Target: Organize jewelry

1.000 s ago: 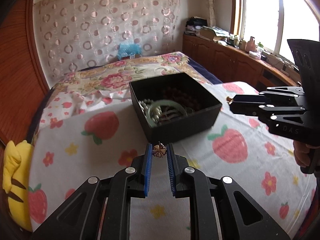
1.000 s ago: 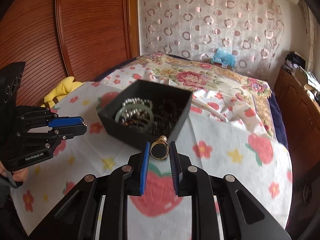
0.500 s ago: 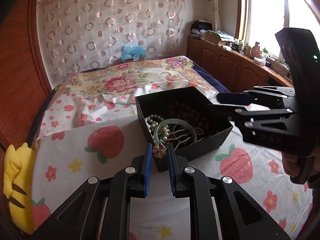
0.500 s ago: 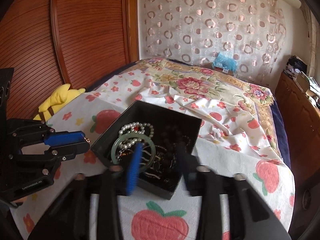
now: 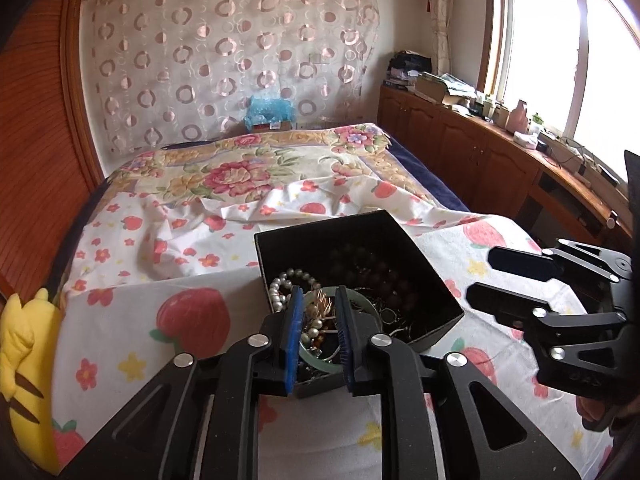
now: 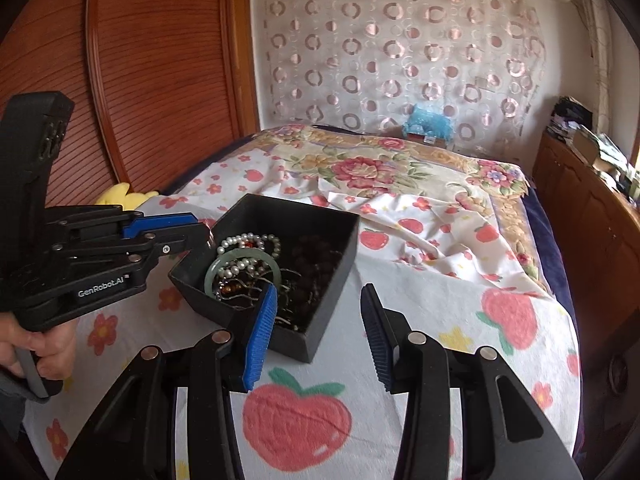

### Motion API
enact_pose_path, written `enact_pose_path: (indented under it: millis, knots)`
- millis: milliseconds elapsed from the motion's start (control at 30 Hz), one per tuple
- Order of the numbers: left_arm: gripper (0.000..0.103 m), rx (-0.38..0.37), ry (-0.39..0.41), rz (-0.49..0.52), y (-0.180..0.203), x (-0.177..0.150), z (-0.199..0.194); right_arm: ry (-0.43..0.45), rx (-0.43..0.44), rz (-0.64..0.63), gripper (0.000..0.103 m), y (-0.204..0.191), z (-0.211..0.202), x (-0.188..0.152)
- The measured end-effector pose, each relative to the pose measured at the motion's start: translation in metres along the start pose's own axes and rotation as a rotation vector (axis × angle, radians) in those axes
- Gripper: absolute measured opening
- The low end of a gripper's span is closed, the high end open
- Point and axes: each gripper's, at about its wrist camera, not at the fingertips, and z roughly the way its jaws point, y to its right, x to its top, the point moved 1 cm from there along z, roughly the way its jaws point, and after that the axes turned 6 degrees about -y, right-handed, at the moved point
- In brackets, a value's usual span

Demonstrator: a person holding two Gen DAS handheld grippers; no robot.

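A black open box (image 5: 436,280) (image 6: 320,236) sits on the strawberry-print bedsheet, holding a green bangle (image 6: 244,258), pearl strands (image 5: 288,280) and dark beads (image 6: 316,264). My left gripper (image 5: 318,304) is over the box's near edge with its jaws a little apart and nothing between them; it also shows in the right wrist view (image 6: 200,232) at the box's left corner. My right gripper (image 6: 318,312) is wide open and empty at the box's near right corner; it shows in the left wrist view (image 5: 480,280) to the right of the box.
The bed carries a strawberry sheet (image 6: 440,280) and a floral blanket (image 5: 240,172) behind it. A yellow plush toy (image 5: 20,344) lies at the left edge. Wooden cabinets (image 5: 480,152) with clutter run along the right wall. A wooden headboard (image 6: 160,60) stands left.
The right gripper opened and let go of its gold ring. The left gripper moved forward over the box and opened; its small flower piece is gone from between the jaws.
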Motion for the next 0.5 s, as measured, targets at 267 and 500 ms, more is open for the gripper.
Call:
enact_pose_path:
  millis: [267,500]
  knots:
    - [0.064,0.040,0.002,-0.021,0.001,-0.026,-0.012,0.052,-0.028,0.040,0.046,0.005,-0.023,-0.026]
    - [0.091,0.063,0.051,-0.012,0.008,-0.049,-0.042,0.076,-0.022,0.069,0.046,-0.006,-0.042,-0.047]
